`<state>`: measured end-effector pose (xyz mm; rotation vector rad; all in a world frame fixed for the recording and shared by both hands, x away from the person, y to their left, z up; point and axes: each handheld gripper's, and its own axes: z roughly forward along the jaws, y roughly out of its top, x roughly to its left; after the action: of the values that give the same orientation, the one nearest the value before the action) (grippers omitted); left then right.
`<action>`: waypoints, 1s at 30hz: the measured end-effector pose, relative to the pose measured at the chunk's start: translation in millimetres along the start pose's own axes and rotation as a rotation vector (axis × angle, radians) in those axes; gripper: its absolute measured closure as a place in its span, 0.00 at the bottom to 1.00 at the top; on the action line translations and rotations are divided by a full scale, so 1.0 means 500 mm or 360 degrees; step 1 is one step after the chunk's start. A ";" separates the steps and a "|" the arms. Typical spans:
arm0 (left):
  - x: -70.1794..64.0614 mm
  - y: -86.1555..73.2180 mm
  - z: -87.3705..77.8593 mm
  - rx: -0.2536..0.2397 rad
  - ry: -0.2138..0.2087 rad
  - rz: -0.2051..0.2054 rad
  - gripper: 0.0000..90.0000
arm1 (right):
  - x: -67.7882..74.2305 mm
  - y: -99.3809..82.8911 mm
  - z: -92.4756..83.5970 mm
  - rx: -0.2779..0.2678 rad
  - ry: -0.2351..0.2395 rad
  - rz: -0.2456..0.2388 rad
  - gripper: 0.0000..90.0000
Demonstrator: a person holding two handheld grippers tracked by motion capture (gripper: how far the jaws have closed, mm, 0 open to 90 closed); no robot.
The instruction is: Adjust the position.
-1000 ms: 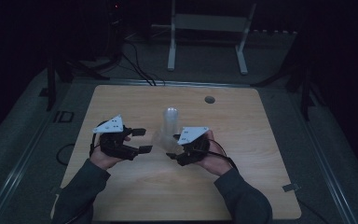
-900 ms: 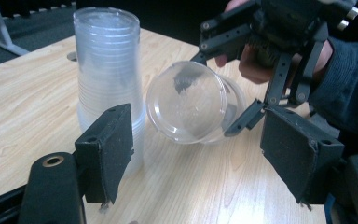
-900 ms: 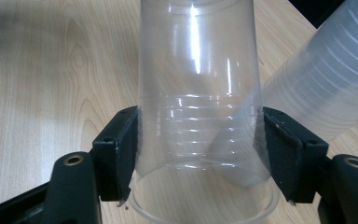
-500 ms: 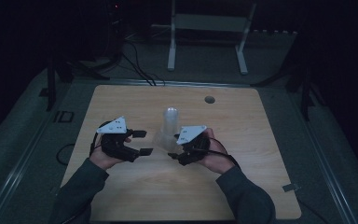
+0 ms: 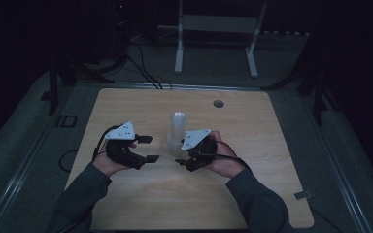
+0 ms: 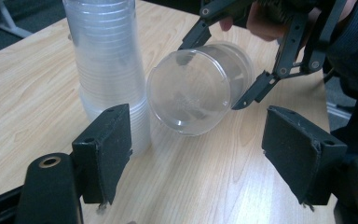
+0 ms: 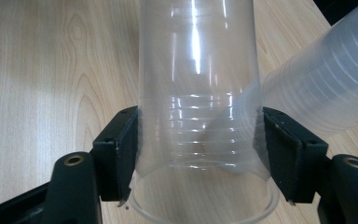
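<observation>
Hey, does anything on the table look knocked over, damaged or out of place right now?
Nothing looks wrong. The stack of clear cups stands upright on the table. The single clear cup lies sideways only because the right hand-held gripper clamps it. I see no cracks or spills.

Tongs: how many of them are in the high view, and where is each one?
2. The left tongs are open over the table, left of the cup stack. The right tongs are shut on a single clear cup beside that stack.

Left claw (image 5: 149,148) jaws wider, empty.
</observation>
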<state>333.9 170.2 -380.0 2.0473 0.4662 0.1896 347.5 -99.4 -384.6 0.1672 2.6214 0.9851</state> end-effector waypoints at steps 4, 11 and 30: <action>-0.002 0.003 0.003 0.0049 0.0022 0.0026 0.27 | 0.001 0.003 -0.001 0.0032 0.0006 -0.0016 0.36; -0.007 0.008 0.012 0.0132 0.0058 0.0075 0.27 | 0.003 0.008 0.001 0.0082 0.0017 -0.0057 0.37; -0.019 0.015 0.031 0.0315 0.0083 0.0183 0.26 | 0.010 0.021 0.008 0.0205 0.0036 -0.0152 0.37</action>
<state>331.9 150.5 -380.6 2.2698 0.4129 0.2759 344.3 -88.1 -381.7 0.0612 2.6866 0.7917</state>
